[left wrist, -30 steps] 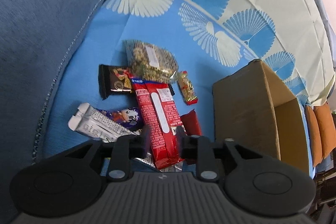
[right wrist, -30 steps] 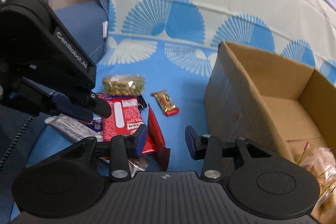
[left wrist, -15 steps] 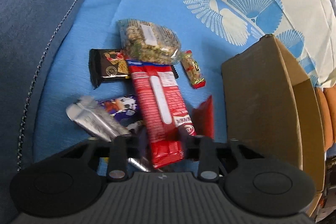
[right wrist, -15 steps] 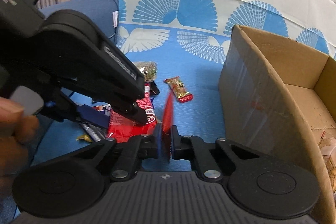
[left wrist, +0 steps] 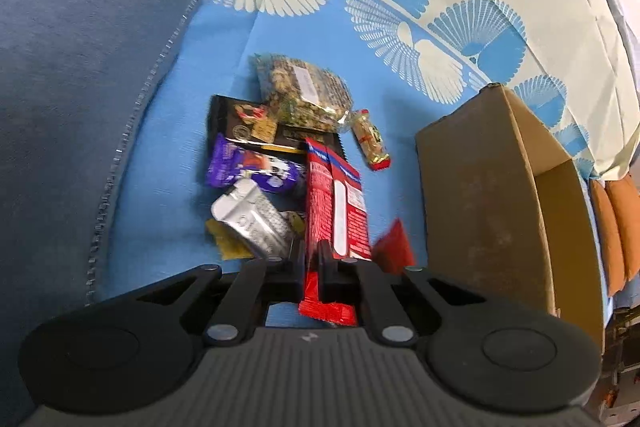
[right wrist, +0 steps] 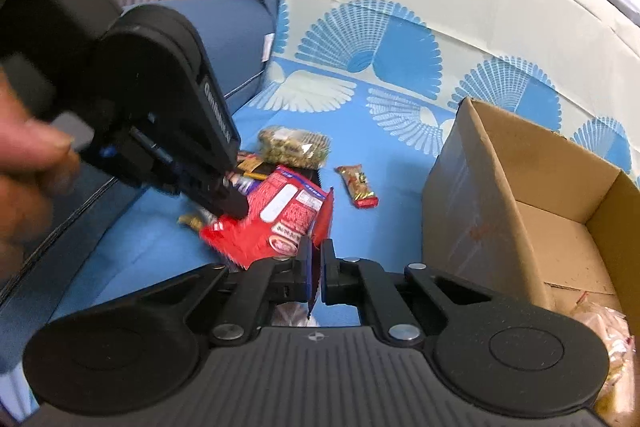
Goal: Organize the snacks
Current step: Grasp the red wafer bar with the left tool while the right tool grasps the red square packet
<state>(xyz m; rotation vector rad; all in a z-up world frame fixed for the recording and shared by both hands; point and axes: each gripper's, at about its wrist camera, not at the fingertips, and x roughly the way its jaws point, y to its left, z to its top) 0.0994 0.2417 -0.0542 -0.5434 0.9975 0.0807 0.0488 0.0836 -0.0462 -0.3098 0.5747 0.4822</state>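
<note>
Nearest the left wrist camera, the left gripper (left wrist: 312, 259) has just been closing and now pinches the near end of a long red snack packet with a white label (left wrist: 338, 211), lifted off the pile. In the right wrist view, the right gripper (right wrist: 317, 263) is pressed together on the edge of a thin flat red wrapper (right wrist: 323, 215), which stands on its edge between the pads. A person's hand (right wrist: 28, 179) holds the left gripper's handle at the left side.

Behind, on the blue cloth with white fan pattern (left wrist: 280, 39), lie a crumpled silver foil packet (left wrist: 252, 215), a purple wrapper (left wrist: 248, 169), a black flat packet (left wrist: 240, 123), a small gold and red candy bar (left wrist: 370, 141) and a clear bag of nuts (left wrist: 304, 91). To the right stands an open brown cardboard box (left wrist: 480, 195); some pale snack bags (right wrist: 612, 343) lie inside it.
</note>
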